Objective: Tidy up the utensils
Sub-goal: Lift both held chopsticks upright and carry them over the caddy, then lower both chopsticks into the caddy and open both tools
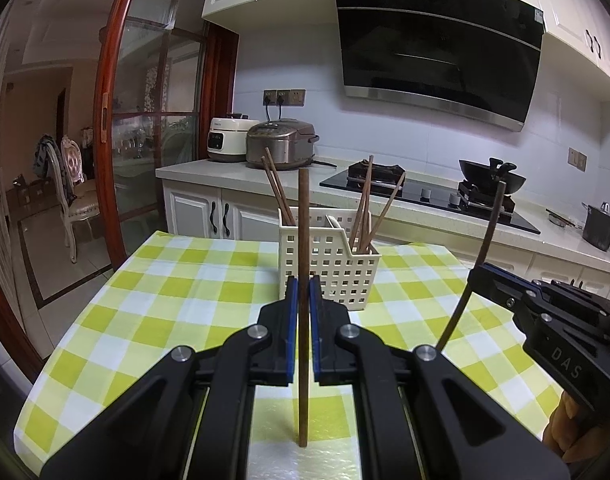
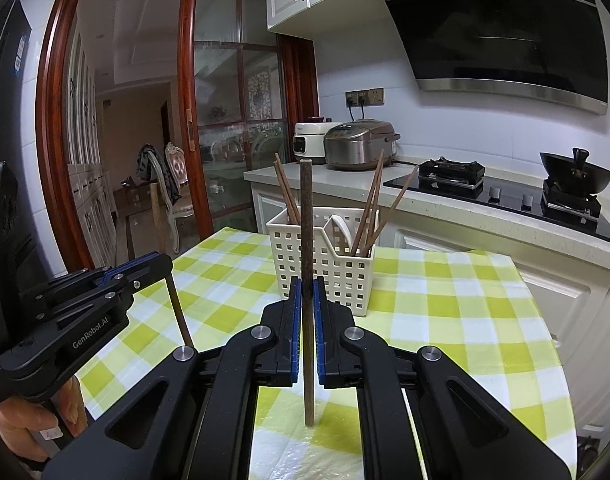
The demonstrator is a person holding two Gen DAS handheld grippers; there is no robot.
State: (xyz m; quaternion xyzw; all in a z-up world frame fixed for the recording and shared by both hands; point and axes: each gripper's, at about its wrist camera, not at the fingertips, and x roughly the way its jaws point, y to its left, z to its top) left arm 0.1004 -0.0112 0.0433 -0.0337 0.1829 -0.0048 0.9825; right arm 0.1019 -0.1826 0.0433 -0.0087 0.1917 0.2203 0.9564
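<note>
1. Between the pads of the left tongs (image 1: 303,292) a brown chopstick (image 1: 303,240) stands upright, clamped near its middle, its lower end hanging just over the checked cloth (image 1: 165,300) on the bench. The right tongs (image 2: 307,292) pinch a second, darker stick (image 2: 306,220) the same way. Both tongs are narrow, each closed on its own stick.

2. Just ahead on the cloth stands the white perforated basket (image 1: 329,268), split by a divider. Two sticks lean in its left cell and about three in the right.

3. Risk, as I judge it: each stick is held at one narrow point, so it may pivot or slip if a tip knocks the basket rim on the way in.

4. The leaning sticks fan outward over the openings. A stick coming down could strike them, jam, or lever one out.

5. The basket looks light and tall. A sideways push at its rim would likely tip it or slide it on the cloth.

6. The two tongs sit near each other; aiming both at the basket together could make them collide. One at a time seems safer.

7. Opening too high may let a stick bounce out.
</note>
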